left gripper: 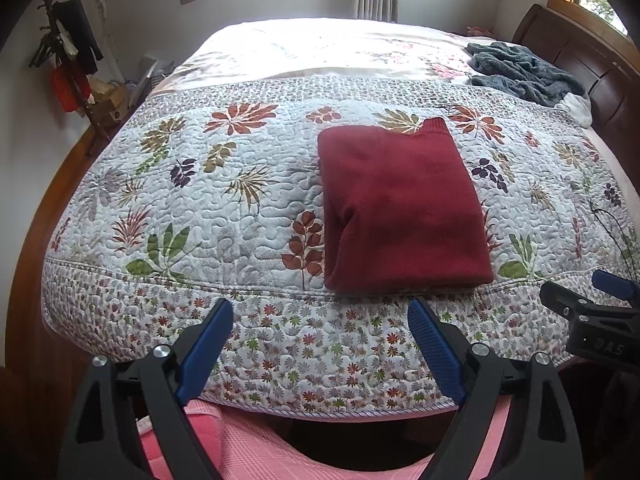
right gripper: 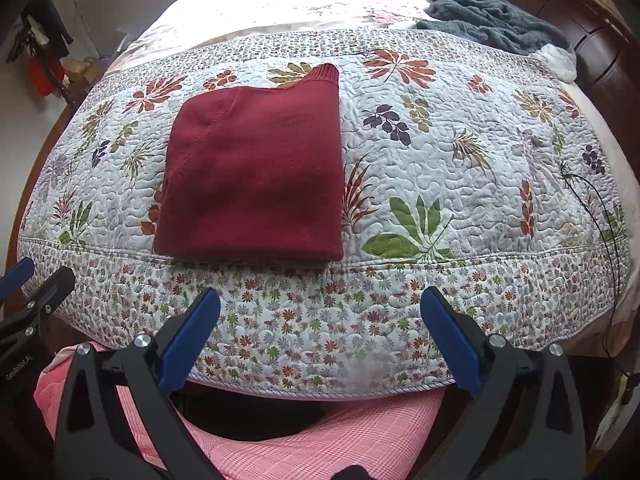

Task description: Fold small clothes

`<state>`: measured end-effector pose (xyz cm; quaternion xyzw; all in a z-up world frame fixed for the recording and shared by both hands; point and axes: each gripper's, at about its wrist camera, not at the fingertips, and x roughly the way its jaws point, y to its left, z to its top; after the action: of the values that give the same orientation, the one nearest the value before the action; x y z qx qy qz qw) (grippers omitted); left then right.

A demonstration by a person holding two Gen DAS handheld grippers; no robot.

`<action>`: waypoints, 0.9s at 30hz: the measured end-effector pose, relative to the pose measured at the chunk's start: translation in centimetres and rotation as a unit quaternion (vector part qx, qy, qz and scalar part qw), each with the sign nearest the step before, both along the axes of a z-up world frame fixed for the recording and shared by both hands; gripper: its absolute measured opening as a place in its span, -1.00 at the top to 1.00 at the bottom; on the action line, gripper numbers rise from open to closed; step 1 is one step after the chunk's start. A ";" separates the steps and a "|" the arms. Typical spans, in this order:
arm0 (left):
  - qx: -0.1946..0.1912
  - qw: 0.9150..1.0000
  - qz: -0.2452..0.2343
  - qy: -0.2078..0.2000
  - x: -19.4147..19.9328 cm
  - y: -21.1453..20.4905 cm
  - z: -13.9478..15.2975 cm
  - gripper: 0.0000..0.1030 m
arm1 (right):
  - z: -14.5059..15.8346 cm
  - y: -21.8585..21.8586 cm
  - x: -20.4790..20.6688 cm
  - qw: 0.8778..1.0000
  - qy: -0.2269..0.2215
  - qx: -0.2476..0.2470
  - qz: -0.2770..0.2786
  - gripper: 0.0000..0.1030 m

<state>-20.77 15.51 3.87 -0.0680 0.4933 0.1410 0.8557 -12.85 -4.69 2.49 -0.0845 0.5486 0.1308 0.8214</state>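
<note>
A folded red sweater (left gripper: 404, 208) is lying on the quilt (left gripper: 224, 208). Both grippers, left (left gripper: 320, 312) and right (right gripper: 320, 300), are hovering short of it, jaws apart and empty.

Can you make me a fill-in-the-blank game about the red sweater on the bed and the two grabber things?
1. The red sweater lies ____ into a neat rectangle on the flowery quilt.
2. The left gripper and the right gripper both have their jaws ____ and hold nothing.
3. The soft pads on each gripper's fingers are coloured ____.
4. A crumpled ____ blanket sits near the headboard.

Missing words: folded; open; blue; grey
</note>
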 end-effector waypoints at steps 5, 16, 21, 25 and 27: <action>0.003 1.000 0.001 0.003 0.1 0.1 -0.3 -0.73 | -0.3 0.1 0.1 1.000 0.001 -0.004 -0.001 -0.93; 0.004 1.000 0.004 0.011 0.3 0.4 -0.8 -0.73 | -0.8 -0.3 0.5 1.000 0.004 -0.006 -0.010 -0.93; 0.004 1.000 0.005 0.011 0.3 0.4 -0.9 -0.73 | -0.8 -0.3 0.6 1.000 0.005 -0.006 -0.010 -0.93; 0.004 1.000 0.005 0.012 0.3 0.5 -1.0 -0.73 | -0.9 -0.4 0.7 1.000 0.005 -0.007 -0.011 -0.93; 0.004 1.000 0.005 0.012 0.3 0.5 -1.0 -0.73 | -1.0 -0.4 0.6 1.000 0.006 -0.007 -0.013 -0.93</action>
<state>-20.47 16.01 2.84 -0.0649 0.5025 0.1481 0.8493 -12.23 -5.09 1.54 -0.0829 0.5553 0.1169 0.8192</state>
